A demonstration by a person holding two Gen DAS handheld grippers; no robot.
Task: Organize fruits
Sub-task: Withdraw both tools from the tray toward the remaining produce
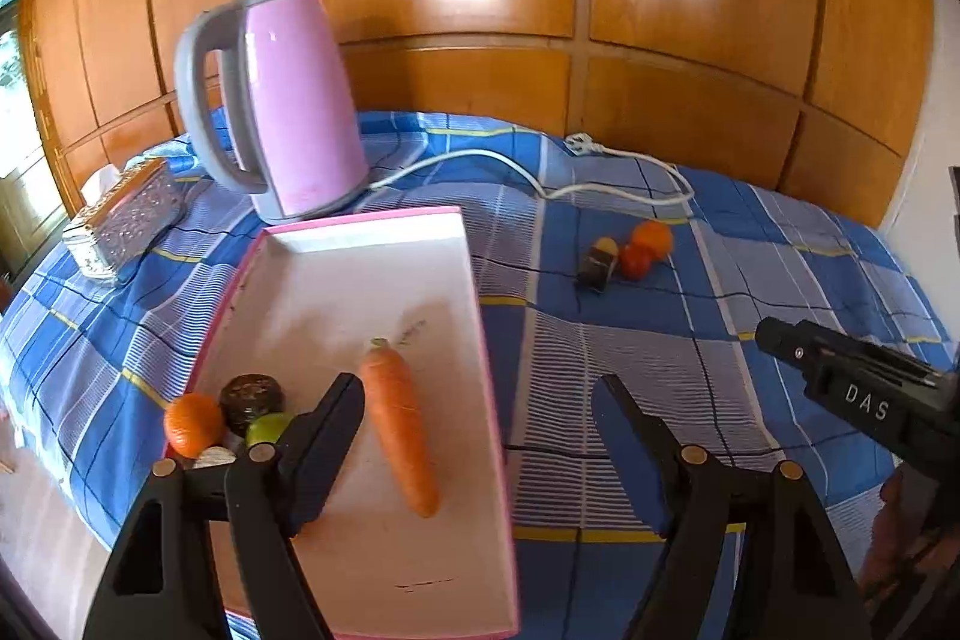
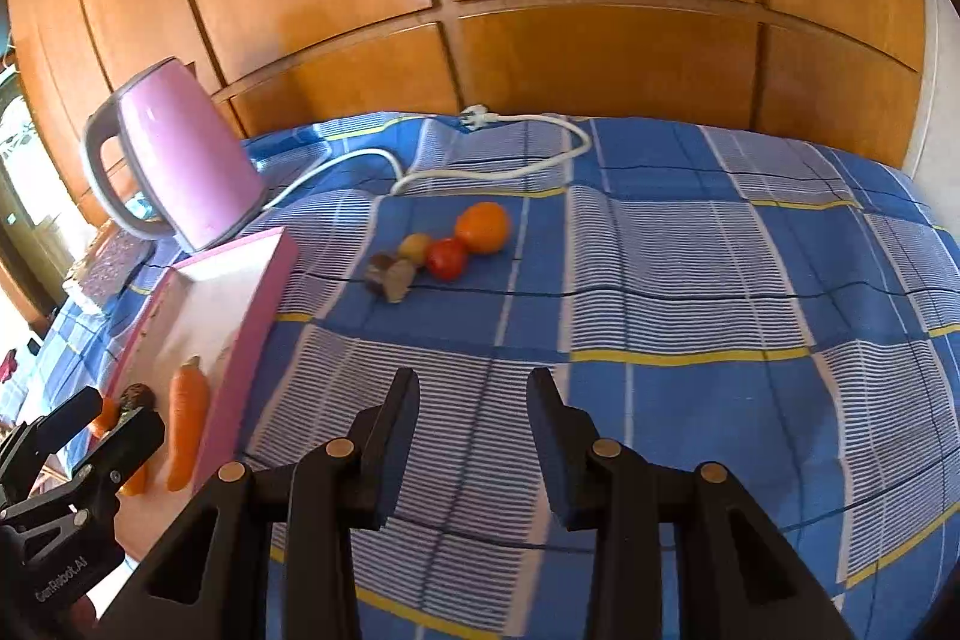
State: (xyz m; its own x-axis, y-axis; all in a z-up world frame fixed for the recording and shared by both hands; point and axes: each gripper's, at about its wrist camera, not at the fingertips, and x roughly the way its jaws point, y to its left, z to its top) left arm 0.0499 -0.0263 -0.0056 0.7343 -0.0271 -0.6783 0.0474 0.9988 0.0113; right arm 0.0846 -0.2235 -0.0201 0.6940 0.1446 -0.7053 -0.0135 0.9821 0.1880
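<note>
Both grippers spread, holding nothing.
Left gripper (image 1: 480,406) hovers over the pink tray's (image 1: 336,292) carrot (image 1: 399,430); right gripper (image 2: 474,400) faces the orange (image 2: 482,227).

We've got the left gripper (image 1: 477,403) spread wide with nothing between the fingers, pointing toward 12 o'clock. Our right gripper (image 2: 474,394) is parted too, a bit narrower, also empty and aimed at 12. Each one pokes into the other's view, around 3 and 8 o'clock.
</note>
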